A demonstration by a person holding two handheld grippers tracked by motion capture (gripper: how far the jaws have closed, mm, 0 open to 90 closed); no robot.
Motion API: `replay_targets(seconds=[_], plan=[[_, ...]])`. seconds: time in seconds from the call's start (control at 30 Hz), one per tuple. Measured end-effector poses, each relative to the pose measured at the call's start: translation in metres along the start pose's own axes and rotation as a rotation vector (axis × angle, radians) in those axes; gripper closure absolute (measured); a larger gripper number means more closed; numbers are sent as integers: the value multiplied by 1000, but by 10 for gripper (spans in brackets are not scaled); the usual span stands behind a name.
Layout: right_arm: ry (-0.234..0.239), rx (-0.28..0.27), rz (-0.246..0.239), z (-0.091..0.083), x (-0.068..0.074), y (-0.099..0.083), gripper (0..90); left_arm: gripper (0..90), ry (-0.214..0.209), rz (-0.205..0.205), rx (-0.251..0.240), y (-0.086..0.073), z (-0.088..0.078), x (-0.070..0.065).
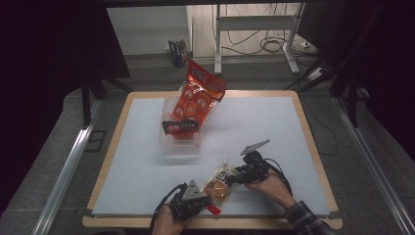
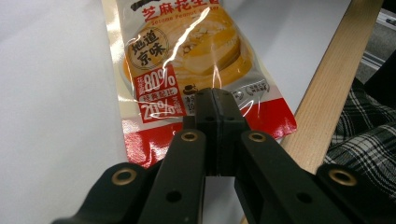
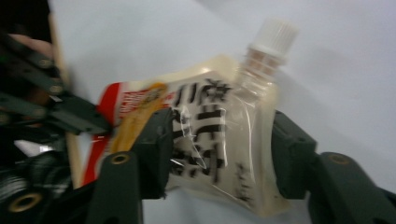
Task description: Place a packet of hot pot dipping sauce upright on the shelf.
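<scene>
Between right fingers (image 3: 219,154): upper part of spouted sauce pouch (image 3: 210,140), straddled at both edges, contact probably light (view blurred). Left fingers (image 2: 215,121) pinched tight on pouch's red bottom seam, near front edge of surface (image 1: 147,171). Risks: slick film slipping out; squeeze bulging paste toward white cap (image 3: 273,35). Well beyond: clear bin (image 1: 182,142) with tall red snack bag (image 1: 195,100), not obstructing.

Two hand-held grippers: the left hand-held gripper (image 1: 204,197) and the right hand-held gripper (image 1: 232,175). One spouted pouch (image 1: 219,188) at six o'clock. One red snack bag (image 1: 195,100) at twelve o'clock, in one clear container (image 1: 182,143). One table (image 1: 274,142).
</scene>
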State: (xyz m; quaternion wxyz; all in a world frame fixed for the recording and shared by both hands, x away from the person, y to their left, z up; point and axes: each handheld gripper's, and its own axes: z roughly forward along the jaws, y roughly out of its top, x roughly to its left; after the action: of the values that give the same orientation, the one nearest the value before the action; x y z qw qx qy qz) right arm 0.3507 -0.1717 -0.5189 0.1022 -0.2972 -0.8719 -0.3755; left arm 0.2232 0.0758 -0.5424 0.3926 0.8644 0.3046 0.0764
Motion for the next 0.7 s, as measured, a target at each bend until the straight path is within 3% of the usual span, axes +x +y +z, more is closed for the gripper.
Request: replay_targets(seconds=[0.17, 0.33, 0.5, 0.57, 0.7], plan=[[4, 23, -8, 6, 3, 2, 518, 900, -7, -5, -7, -1, 0, 1], [11, 5, -2, 1, 3, 3, 765, 900, -21, -6, -24, -3, 0, 3], [-40, 20, -43, -1, 16, 8, 850, 900, 7, 28, -2, 1, -1, -1], [-59, 23, -67, -2, 21, 10, 862, 785, 0, 33, -1, 2, -3, -4], [-62, 21, -82, -5, 25, 15, 869, 628, 52, 70, -1, 3, -7, -9]])
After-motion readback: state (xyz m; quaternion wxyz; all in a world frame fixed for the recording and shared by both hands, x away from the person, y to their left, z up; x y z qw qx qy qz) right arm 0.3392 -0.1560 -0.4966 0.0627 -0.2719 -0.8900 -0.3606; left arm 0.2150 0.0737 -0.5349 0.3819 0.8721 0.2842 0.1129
